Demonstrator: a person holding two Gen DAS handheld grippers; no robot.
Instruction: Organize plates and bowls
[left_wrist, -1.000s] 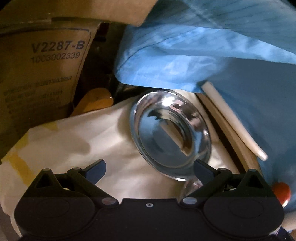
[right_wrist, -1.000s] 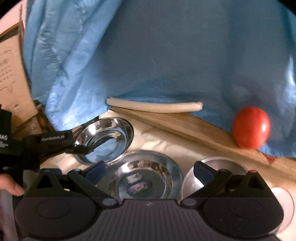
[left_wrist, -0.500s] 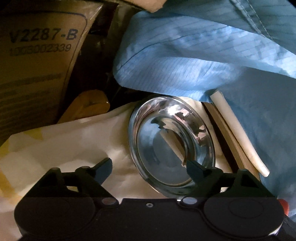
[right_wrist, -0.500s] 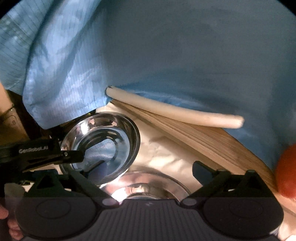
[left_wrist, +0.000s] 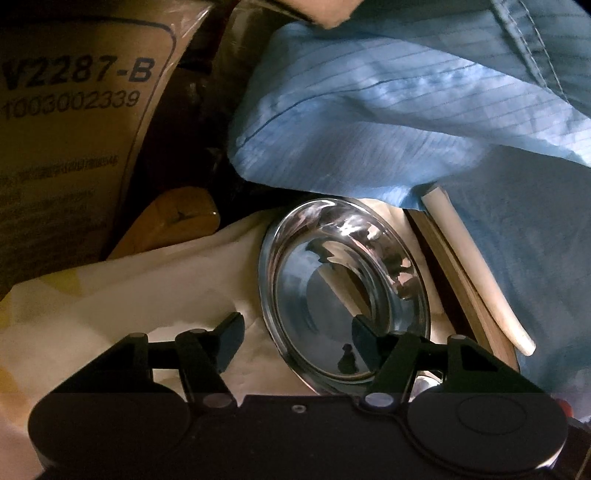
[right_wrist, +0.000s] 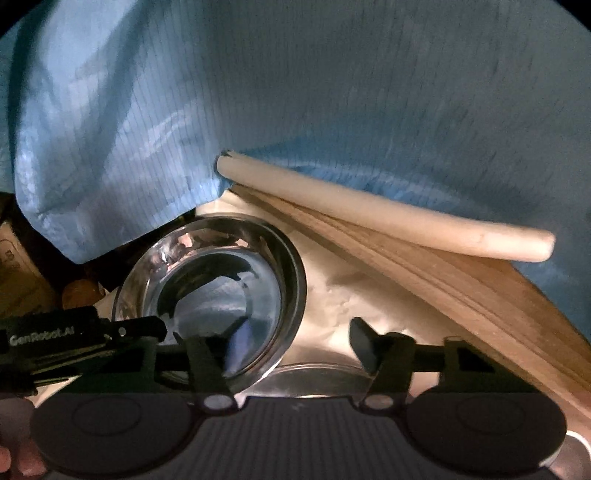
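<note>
Steel bowl lies on the cream cloth over the counter, under the edge of a blue sheet. Left hand-held gripper stands about half open; its jaws have just been closing, with the bowl's near rim between them, one finger over the bowl's inside and the other outside over the cloth. I cannot tell whether the pads press on the rim. Right hand-held gripper is also half open, jaws just closing, with its left finger over the same bowl and a second steel bowl beneath; it grips nothing visibly. Cardboard box reads "V2287-B" and "1003002339". The left gripper's side, seen in the right view, reads "GenRobot.AI". A white rod lies along a wooden board.
</note>
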